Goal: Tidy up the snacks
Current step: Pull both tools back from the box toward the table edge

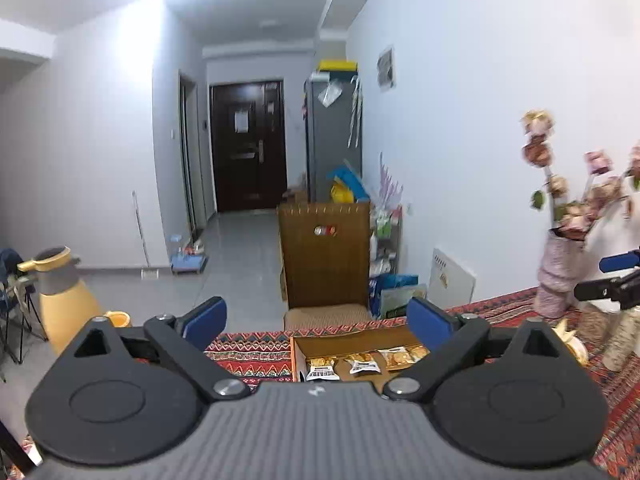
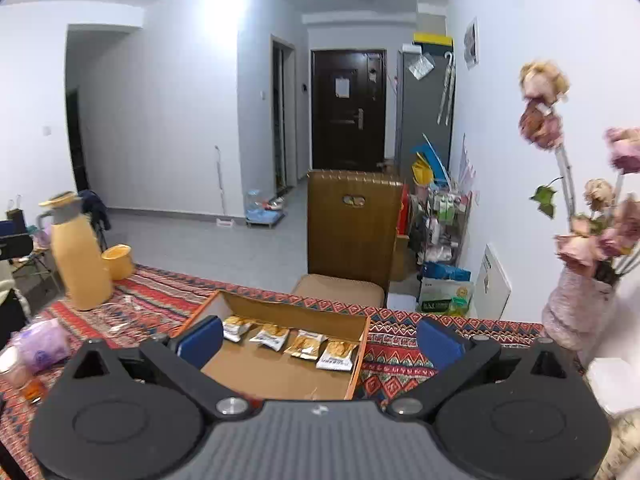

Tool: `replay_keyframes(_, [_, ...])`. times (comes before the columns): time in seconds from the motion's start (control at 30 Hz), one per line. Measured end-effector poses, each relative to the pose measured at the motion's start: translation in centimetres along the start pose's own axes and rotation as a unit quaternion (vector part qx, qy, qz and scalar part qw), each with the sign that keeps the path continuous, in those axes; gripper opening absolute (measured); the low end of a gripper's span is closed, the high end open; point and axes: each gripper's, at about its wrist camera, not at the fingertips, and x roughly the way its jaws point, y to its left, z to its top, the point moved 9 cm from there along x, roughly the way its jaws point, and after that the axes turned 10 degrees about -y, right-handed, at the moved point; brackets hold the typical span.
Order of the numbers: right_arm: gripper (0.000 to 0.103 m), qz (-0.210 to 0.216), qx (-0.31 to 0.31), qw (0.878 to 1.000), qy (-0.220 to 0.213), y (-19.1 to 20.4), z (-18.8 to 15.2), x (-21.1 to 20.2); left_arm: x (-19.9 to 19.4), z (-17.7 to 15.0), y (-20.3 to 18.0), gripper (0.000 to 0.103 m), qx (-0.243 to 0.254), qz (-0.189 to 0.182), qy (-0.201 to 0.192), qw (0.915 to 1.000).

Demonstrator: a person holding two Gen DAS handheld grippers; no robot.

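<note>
A shallow cardboard box (image 2: pixel 280 372) lies on the patterned tablecloth. Several small snack packets (image 2: pixel 304 345) lie in a row along its far side. The box also shows in the left wrist view (image 1: pixel 340 340), with packets (image 1: pixel 362 362) in it. My right gripper (image 2: pixel 318 340) is open and empty, held above the box. My left gripper (image 1: pixel 316 318) is open and empty, held above the near side of the box. The other gripper shows at the right edge of the left wrist view (image 1: pixel 616 276).
A yellow thermos jug (image 2: pixel 80 256) and a yellow cup (image 2: pixel 118 261) stand at the table's left. A pink vase of dried flowers (image 2: pixel 576 304) stands at the right. A wooden chair (image 2: pixel 352 232) is behind the table. A purple packet (image 2: pixel 40 344) lies front left.
</note>
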Motion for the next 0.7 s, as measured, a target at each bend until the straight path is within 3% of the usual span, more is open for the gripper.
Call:
replay_keyframes(0.17, [0.103, 0.007, -0.014, 1.000, -0.024, 1.5, -1.1, -7.9, -7.8, -0.7, -1.0, 0.103, 0.006, -0.010, -0.024, 0.9997])
replay_keyframes(0.37, [0.103, 0.026, -0.013, 0.998, -0.058, 3.2, -4.7, -15.6, -16.5, -3.6, -1.7, 0.103, 0.025, -0.034, -0.047, 0.9980])
replay_keyframes(0.53, [0.103, 0.033, -0.009, 0.996, -0.078, 4.7, -9.2, -20.1, -22.3, -8.1, -1.8, 0.103, 0.032, -0.028, -0.073, 0.9964])
replay_keyframes(0.7, [0.103, -0.019, -0.065, 0.987, -0.147, 6.8, -14.7, -24.8, -26.0, -14.2, -1.5, 0.103, 0.006, -0.014, -0.080, 0.9967])
